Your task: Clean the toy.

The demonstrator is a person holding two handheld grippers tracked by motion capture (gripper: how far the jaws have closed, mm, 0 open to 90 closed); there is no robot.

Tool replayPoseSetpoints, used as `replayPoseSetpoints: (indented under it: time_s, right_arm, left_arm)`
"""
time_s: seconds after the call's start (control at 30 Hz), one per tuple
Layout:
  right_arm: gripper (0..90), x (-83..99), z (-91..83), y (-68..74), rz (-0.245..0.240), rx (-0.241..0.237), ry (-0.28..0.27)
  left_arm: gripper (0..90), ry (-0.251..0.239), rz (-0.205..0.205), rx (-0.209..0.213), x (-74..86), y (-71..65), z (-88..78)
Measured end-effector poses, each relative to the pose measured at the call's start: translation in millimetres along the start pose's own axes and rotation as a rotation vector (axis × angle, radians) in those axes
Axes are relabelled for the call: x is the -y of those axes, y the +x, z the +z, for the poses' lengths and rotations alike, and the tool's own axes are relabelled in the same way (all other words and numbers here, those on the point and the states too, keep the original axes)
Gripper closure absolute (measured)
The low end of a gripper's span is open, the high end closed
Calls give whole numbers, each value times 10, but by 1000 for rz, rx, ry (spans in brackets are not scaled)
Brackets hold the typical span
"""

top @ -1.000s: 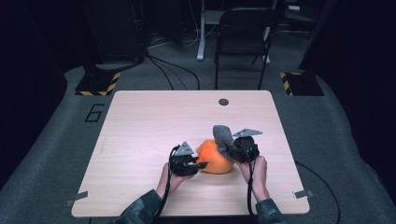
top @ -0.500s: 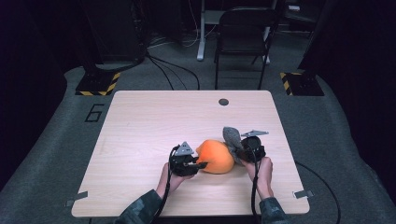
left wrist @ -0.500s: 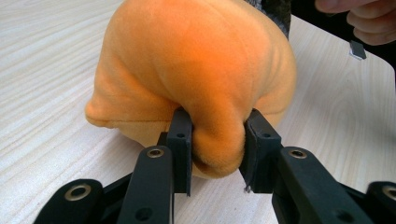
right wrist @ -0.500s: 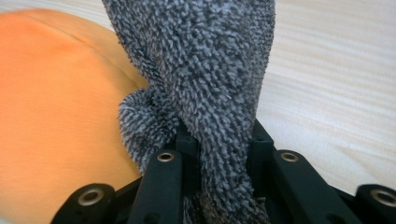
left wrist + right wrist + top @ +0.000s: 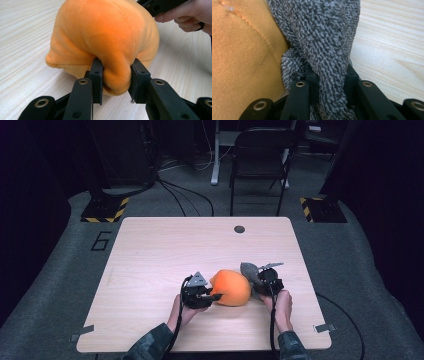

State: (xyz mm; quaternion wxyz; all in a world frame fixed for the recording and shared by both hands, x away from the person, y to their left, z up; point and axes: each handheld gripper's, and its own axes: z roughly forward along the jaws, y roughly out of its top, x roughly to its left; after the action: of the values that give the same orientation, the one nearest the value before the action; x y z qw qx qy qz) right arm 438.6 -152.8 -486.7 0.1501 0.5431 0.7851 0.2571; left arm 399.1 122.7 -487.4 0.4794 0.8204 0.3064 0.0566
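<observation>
- Table (image 5: 150,270): pale wood, with a small dark disc (image 5: 239,229) near its 12 o'clock edge.
- Orange plush (image 5: 231,287): rests at about 5 o'clock of the table's middle, unmoved since a second ago.
- Grey fuzzy piece (image 5: 249,270): at the plush's 2 o'clock; it has dropped lower and outward, so it seems to be pulling away from the plush.
- Left gripper (image 5: 116,80): jaws partly closed, pinching a plush fold.
- Right gripper (image 5: 332,87): jaws nearly closed, clamping the grey piece.
</observation>
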Motion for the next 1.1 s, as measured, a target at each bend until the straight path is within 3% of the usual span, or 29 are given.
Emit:
replayPoseSetpoints:
  time_s: [0.13,0.27,0.43,0.6,0.7,0.87,1.1]
  right_arm:
    - [731,-21,-89,-21,6,8,-29]
    - [732,-93,-326,3,-11,12,-112]
    - [732,-196,-663,196,-63,-18,-227]
    - [731,-254,-805,480,-132,-74,-282]
    - [730,-263,-826,562,-169,-88,-293]
    - [731,-263,-831,575,-170,-87,-283]
    - [749,-199,-542,618,-179,-27,-216]
  left_arm:
    - [682,1,4,-2,-1,5,-4]
    - [682,3,-5,4,0,8,-5]
    - [682,2,4,-2,-1,10,-4]
    - [682,2,-3,-1,1,6,-3]
    - [682,4,8,-3,-1,12,-5]
    - [681,1,-2,-1,0,7,-3]
    - [670,6,-8,-6,14,27,8]
